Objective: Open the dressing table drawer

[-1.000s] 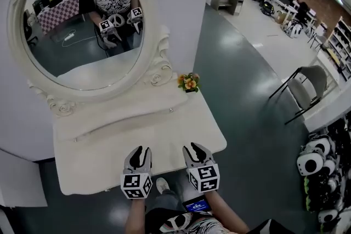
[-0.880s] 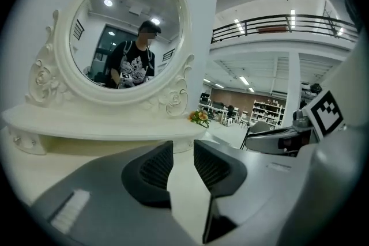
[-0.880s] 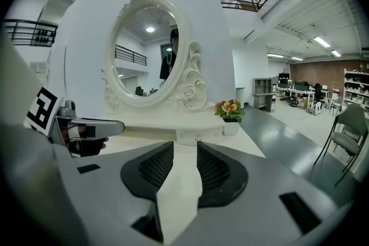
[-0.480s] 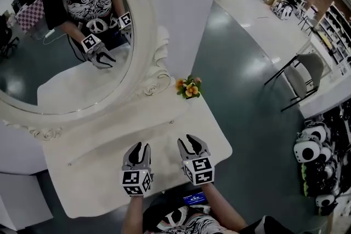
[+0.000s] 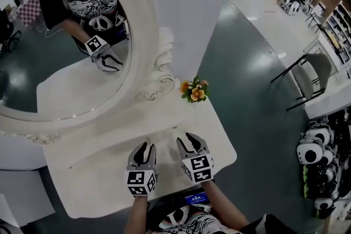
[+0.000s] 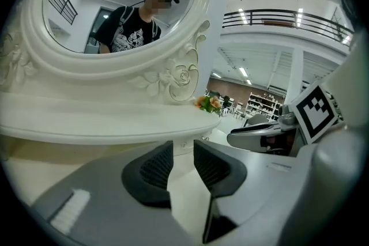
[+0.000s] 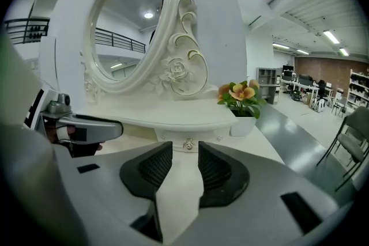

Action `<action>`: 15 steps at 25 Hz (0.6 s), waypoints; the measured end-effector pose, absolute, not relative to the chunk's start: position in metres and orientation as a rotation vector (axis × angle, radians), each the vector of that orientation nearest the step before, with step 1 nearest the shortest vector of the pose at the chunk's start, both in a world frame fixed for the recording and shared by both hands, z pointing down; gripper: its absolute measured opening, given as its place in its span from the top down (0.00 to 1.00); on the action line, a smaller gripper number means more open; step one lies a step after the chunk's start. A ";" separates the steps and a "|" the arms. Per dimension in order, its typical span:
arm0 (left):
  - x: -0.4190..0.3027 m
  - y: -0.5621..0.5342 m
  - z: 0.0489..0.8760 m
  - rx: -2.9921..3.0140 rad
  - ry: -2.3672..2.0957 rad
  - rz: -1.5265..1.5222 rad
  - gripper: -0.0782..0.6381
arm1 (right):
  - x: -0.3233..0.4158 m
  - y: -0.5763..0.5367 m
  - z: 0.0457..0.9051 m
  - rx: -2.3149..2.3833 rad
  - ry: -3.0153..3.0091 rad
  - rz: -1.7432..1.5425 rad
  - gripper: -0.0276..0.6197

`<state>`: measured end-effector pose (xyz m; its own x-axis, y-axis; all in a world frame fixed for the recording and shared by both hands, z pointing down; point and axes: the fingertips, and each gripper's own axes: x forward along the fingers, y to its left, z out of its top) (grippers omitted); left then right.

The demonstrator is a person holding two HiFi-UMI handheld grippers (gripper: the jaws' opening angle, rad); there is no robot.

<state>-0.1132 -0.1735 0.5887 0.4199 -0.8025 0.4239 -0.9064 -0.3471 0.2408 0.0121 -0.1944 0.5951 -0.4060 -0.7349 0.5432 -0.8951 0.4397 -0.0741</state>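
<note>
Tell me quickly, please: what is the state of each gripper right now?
Left gripper: open, nothing between its jaws.
Right gripper: jaws opening, nothing between them.

bare tabletop [image 5: 98, 172] leads to the drawer knob [image 7: 188, 144]; flowers [image 5: 194, 90] stand aside.

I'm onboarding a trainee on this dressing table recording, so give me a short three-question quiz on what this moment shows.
1. True or false: seen from the head view, the flowers stand at the left end of the dressing table.
2. In the right gripper view, what lines up with the gap of the right tongs? A) drawer knob B) mirror C) chair
3. What do the left tongs hold?
Key: 1 false, they stand at the right end. 2 A; these tongs are opening, with nothing between them, and the knob lies ahead. 3 nothing; they stand open.
</note>
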 end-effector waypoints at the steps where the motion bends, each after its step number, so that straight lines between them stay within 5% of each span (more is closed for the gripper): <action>1: -0.112 -0.173 0.592 2.240 -1.447 0.330 0.74 | 0.010 -0.195 0.598 1.366 -2.263 0.499 0.74; 15: -0.110 -0.190 0.625 2.182 -1.440 0.371 0.74 | -0.005 -0.225 0.633 1.298 -2.283 0.512 0.73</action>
<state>-0.1100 -0.1900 0.6251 0.4046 -0.7784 0.4800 -0.9135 -0.3189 0.2528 -0.0053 -0.2246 0.6333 -0.4474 -0.6979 0.5593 -0.8699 0.4846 -0.0913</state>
